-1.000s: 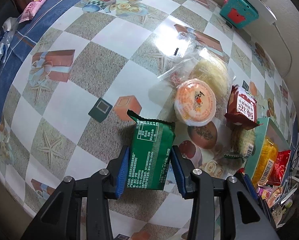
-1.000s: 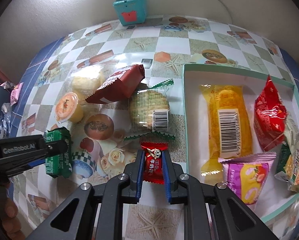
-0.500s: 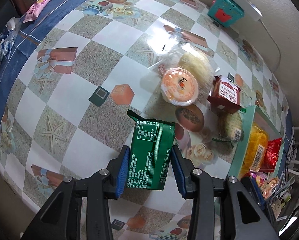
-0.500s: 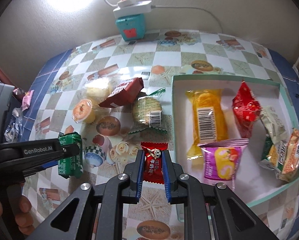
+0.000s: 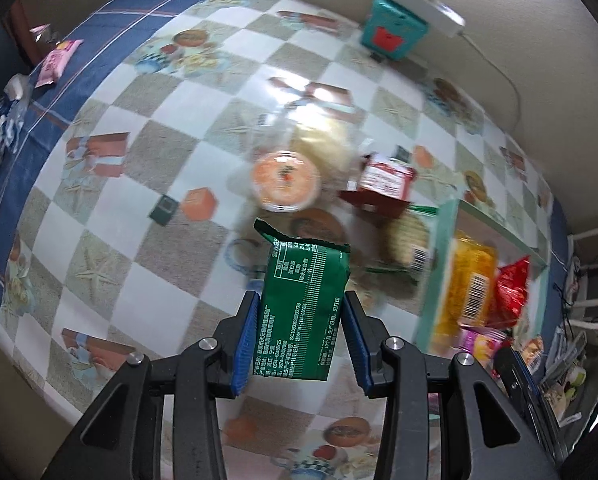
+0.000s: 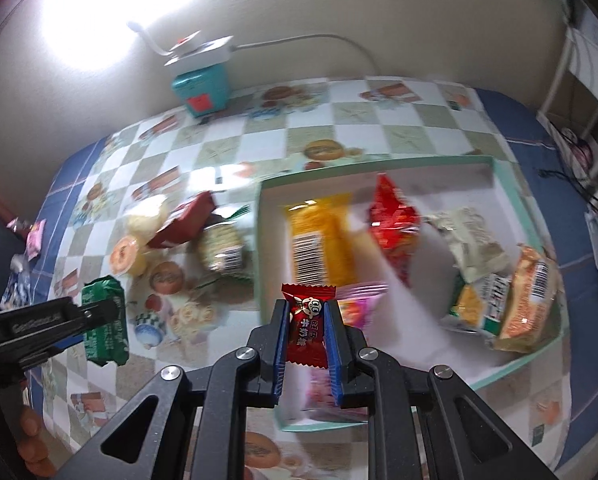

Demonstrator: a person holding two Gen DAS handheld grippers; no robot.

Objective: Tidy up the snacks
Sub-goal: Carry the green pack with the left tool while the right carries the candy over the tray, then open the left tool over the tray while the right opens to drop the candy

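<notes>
Bench [image 5: 99, 248] w/ loose snacks: jelly cup [image 5: 285, 178], dark-red pack [image 5: 383, 184], cracker pack [image 5: 409, 246] beside tray [image 6: 539, 216]. Left hand-held gripper [image 5: 301, 336] pinches green packet [image 5: 303, 308]; right hand-held gripper [image 6: 306, 338] pinches red candy [image 6: 306, 324] above tray edge.

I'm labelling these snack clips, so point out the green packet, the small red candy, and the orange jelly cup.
green packet [image 5: 303, 312]: left wrist view, middle of its printed back.
small red candy [image 6: 306, 326]: right wrist view, centre of the wrapper's front.
orange jelly cup [image 5: 285, 178]: left wrist view, centre of its foil lid.
</notes>
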